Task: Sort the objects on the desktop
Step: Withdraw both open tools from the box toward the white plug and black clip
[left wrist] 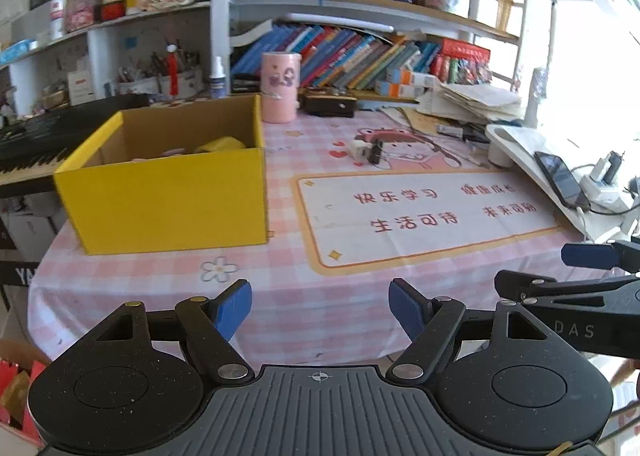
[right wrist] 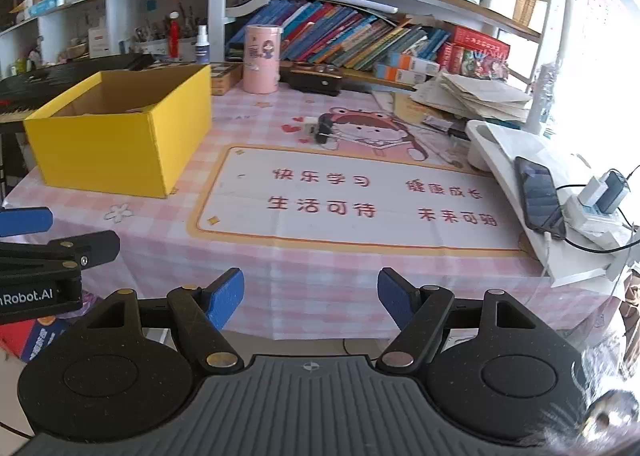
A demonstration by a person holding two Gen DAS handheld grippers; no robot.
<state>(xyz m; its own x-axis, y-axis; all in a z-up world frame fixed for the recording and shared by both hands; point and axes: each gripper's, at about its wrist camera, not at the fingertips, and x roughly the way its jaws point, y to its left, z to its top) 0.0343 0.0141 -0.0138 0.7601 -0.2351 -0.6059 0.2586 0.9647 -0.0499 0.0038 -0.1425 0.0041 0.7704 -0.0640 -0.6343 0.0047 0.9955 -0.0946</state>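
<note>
Pink checked desk mat [left wrist: 304,296] filling mid frame. Yellow cardboard box [left wrist: 168,196] at left, open for sorted items. Left gripper [left wrist: 320,310] and right gripper [right wrist: 310,298] wide, empty, low at near edge. Small white charger plug [left wrist: 359,149] and black binder clip [left wrist: 376,151] at centre, waiting.

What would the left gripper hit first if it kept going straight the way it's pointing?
Probably the pink checked tablecloth. The left gripper, jaws open and empty, points down at bare cloth, right of the yellow box; depth is uncertain.
</note>
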